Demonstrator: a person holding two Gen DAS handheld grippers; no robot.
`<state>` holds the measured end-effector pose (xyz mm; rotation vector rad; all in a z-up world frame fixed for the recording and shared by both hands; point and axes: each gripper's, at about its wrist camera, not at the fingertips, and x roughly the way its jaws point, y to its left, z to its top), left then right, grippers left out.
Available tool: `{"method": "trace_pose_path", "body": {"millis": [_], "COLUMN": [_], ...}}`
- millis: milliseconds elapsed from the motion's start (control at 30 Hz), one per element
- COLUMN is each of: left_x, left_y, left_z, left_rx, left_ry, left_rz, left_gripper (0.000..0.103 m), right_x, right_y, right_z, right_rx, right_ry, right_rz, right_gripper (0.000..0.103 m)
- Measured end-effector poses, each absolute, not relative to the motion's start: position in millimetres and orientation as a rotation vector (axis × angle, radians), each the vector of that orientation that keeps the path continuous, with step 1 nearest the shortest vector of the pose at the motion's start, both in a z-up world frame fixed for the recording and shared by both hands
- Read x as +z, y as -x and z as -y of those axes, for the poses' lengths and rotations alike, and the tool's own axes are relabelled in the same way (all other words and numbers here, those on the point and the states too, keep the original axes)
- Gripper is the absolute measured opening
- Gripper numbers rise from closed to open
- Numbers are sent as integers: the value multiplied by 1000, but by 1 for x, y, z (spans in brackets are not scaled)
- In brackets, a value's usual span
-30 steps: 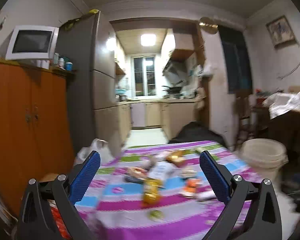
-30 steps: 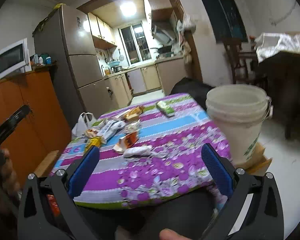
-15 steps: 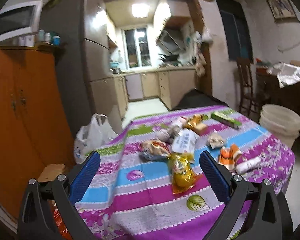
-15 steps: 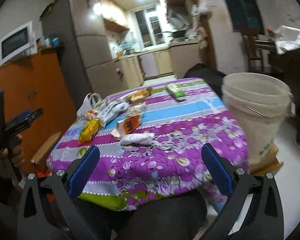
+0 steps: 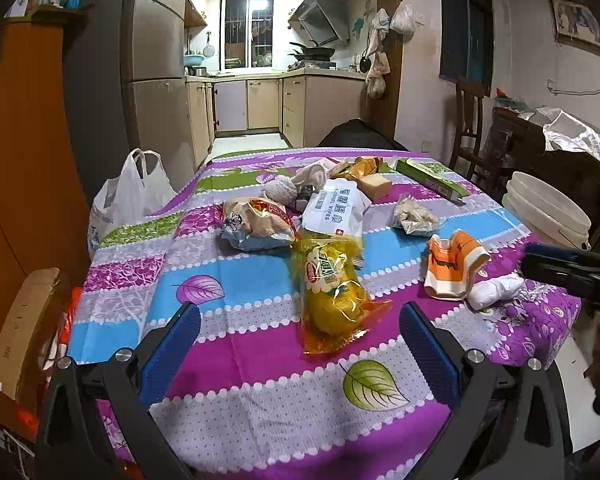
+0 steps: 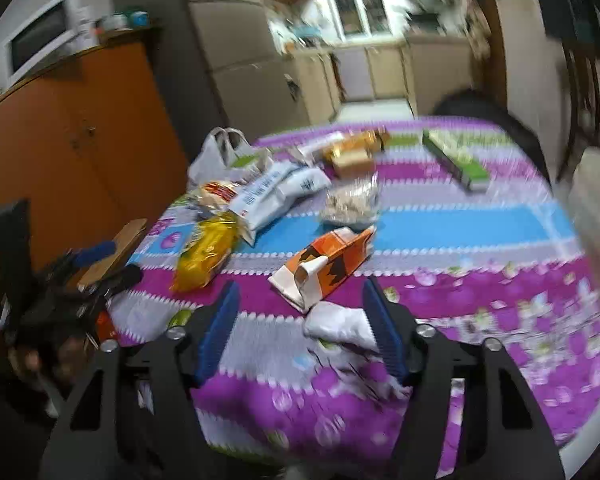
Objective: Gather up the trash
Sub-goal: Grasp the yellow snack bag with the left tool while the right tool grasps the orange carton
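Note:
Trash lies on a table with a purple striped cloth. A yellow snack bag lies just ahead of my open, empty left gripper. An orange carton and a white crumpled wrapper lie between the fingers of my right gripper, which is open and empty above them. The carton and wrapper also show in the left wrist view. Further back lie a white wipes pack, a red snack bag, a clear bag and a green box.
A white bucket stands on the floor right of the table. A white plastic bag hangs at the table's left side, by an orange cabinet. A cardboard piece leans at lower left. A chair stands at the back right.
Both grippers have moved down and closer to the table. The right gripper swung left, over the orange carton and white wrapper, and its jaws have narrowed. The left now faces the yellow bag.

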<state>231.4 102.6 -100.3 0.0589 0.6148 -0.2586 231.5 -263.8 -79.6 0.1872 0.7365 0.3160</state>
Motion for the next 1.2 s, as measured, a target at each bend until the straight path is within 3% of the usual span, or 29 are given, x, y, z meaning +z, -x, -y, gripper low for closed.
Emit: {"method": "trace_pose_path", "body": {"millis": [67, 300, 367, 467, 767, 1067, 1200], "left_x": [-102, -112, -114, -114, -119, -141, -144], "left_y": [-233, -246, -249, -256, -285, -307, -305], "left_z": [-103, -102, -100, -95, -73, -68, -62], "left_rx": [-257, -276, -287, -297, -307, -259, -247], "left_ry": [-45, -49, -46, -35, -17, 12, -34], "left_rz": [-612, -617, -623, -627, -686, -797, -784], "left_gripper": [99, 99, 99, 99, 98, 57, 53], "right_x": [-89, -105, -110, -114, -84, -55, -49], "right_y": [-246, -277, -284, -288, -269, -251, -249], "right_z": [261, 251, 252, 258, 272, 271, 272], "right_rx": [283, 204, 190, 173, 185, 202, 218], "right_ry": [-219, -264, -283, -311, -288, -197, -188], "right_rz": [-783, -840, -855, -847, -700, -604, -586], "right_gripper": [50, 45, 26, 15, 9, 9, 9]}}
